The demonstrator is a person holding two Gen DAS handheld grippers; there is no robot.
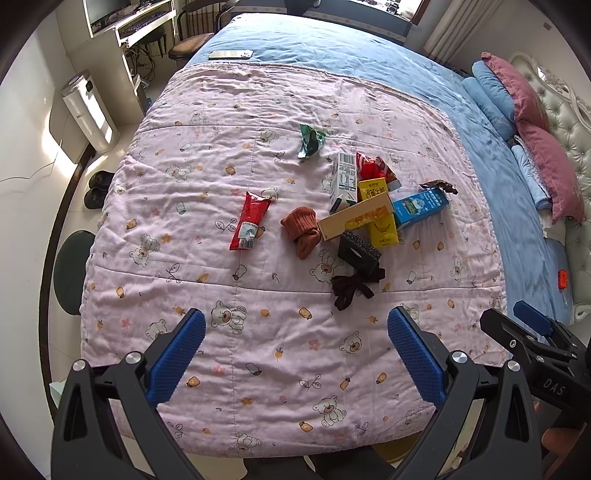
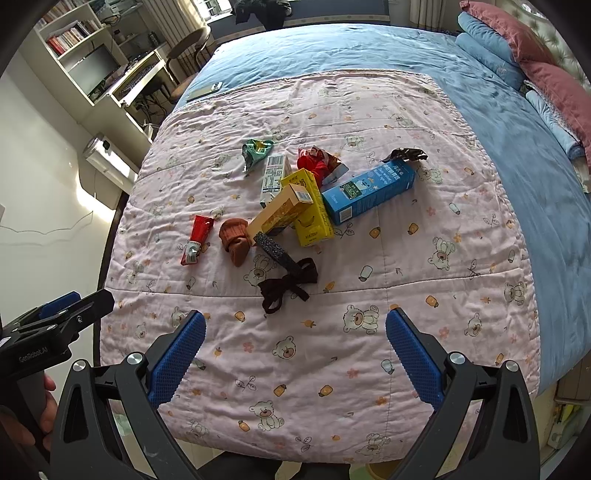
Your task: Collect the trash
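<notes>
Trash (image 1: 369, 206) on quilt (image 1: 258, 350); both tools wide open, empty.

Little can be read. The right tool's (image 1: 532, 325) black body carries white letters "DAS"; the left tool's (image 2: 55, 310) black body reads "GenRobot.AI". The white rectangular carton (image 2: 274, 177) shows a barcode — digits too small. The yellow rectangular carton (image 1: 378, 212) bears Chinese characters — illegible.

Sunlit white floor (image 1: 33, 155), desk (image 1: 147, 26) and bookshelf (image 2: 74, 33) beside bed (image 1: 332, 48).
</notes>
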